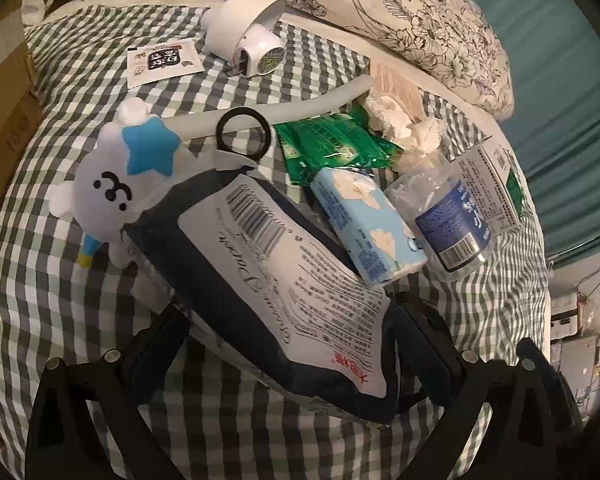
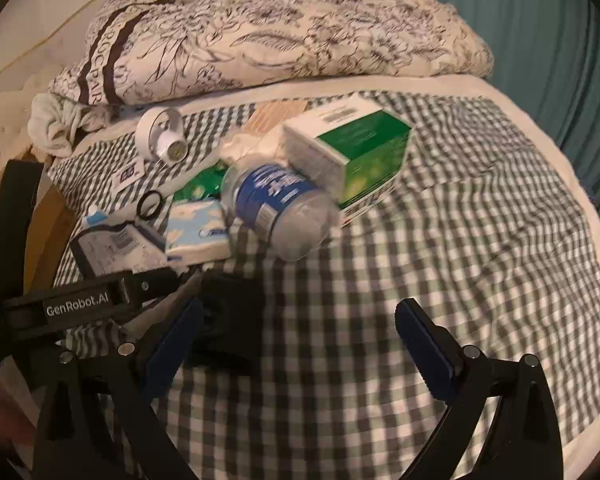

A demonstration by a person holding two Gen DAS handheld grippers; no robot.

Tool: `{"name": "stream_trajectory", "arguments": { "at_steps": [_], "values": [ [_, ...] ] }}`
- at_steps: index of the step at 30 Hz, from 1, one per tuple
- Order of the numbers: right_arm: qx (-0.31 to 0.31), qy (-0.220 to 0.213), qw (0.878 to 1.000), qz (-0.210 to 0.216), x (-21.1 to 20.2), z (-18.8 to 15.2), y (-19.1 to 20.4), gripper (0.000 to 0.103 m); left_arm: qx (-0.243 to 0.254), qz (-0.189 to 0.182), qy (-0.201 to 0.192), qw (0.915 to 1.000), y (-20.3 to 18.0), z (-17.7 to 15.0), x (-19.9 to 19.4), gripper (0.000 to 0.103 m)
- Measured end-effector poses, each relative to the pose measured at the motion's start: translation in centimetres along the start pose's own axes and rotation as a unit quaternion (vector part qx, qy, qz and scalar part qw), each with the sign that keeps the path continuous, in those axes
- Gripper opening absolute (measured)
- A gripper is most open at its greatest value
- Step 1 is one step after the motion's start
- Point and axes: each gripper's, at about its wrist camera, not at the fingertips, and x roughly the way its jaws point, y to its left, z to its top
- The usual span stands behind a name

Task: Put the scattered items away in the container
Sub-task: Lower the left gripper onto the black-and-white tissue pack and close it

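The packet (image 1: 284,280), a dark-edged pouch with a white barcode label, sits gripped between the 2 fingers of the left claw (image 1: 288,320), low over the checked bed cover (image 1: 60,320). Just beside its upper left corner lies a white bear toy (image 1: 112,188) with a blue star on its head, touching the packet's edge. A pale blue tissue pack (image 1: 368,224) rests against the packet's right side, and a plastic bottle (image 1: 448,216) with a blue label lies on its side next to that. Behind them are a green wrapper (image 1: 332,148), a black ring (image 1: 242,132) over a white tube (image 1: 300,108), crumpled tissue (image 1: 404,128) and a white fan (image 1: 248,36). A small printed card (image 1: 162,60) lies left of the fan.

In the right wrist view, a green and white box (image 2: 360,156) stands behind the bottle (image 2: 280,208). The right claw (image 2: 300,340) is spread wide with nothing between its fingers, hovering over bare bed cover (image 2: 460,240), near the pile. A flowered quilt (image 2: 280,36) is heaped along the far edge of the bed.
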Motion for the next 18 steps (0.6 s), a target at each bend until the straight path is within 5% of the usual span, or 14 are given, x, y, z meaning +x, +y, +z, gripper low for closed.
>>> {"name": "stream_trajectory", "arguments": {
  "at_steps": [4, 10, 18],
  "values": [
    [-0.001, 0.016, 1.0, 0.022, 1.0, -0.4, 0.8, 0.097, 0.021, 0.014, 0.0, 0.9997, 0.1, 0.0, -0.2, 0.067],
    [0.005, 0.034, 0.999, 0.04, 2.4, -0.9, 1.7, 0.096, 0.031, 0.008, -0.002, 0.9995, 0.1, 0.0, -0.7, 0.038],
    [0.016, 0.047, 0.997, 0.057, 3.8, -1.3, 2.0, 0.077, 0.012, -0.019, 0.002, 0.9997, 0.7, -0.1, -0.7, 0.033]
  ]
}}
